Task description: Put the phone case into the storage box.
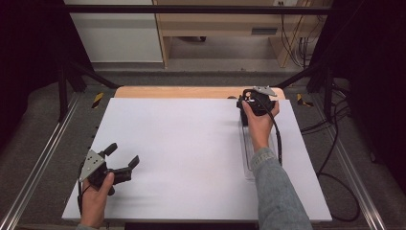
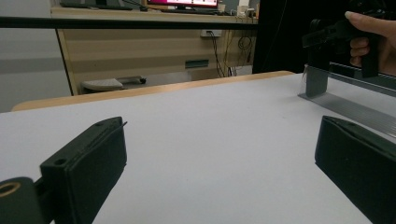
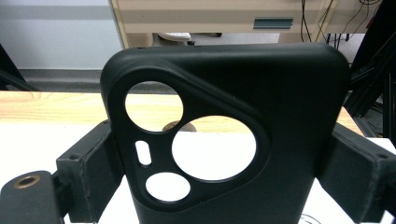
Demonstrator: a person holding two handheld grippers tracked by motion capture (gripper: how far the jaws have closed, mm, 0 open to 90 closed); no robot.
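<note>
My right gripper (image 3: 224,179) is shut on a black phone case (image 3: 289,116), one jaw pressing each long side. The case stands upright close to the camera, and its large triangular cutout with round holes faces me. In the high view the right gripper (image 1: 256,99) is held at the far right of the white table (image 1: 191,158). My left gripper (image 1: 123,155) rests near the front left of the table, open and holding nothing. In the left gripper view its jaws (image 2: 219,163) stand wide apart over the bare white surface.
A clear plastic tray (image 1: 248,160) lies on the table under the right forearm; the same tray (image 2: 345,109) shows grey at the right of the left gripper view. A wooden strip (image 1: 191,92) borders the far edge. Metal rails and cables flank the table.
</note>
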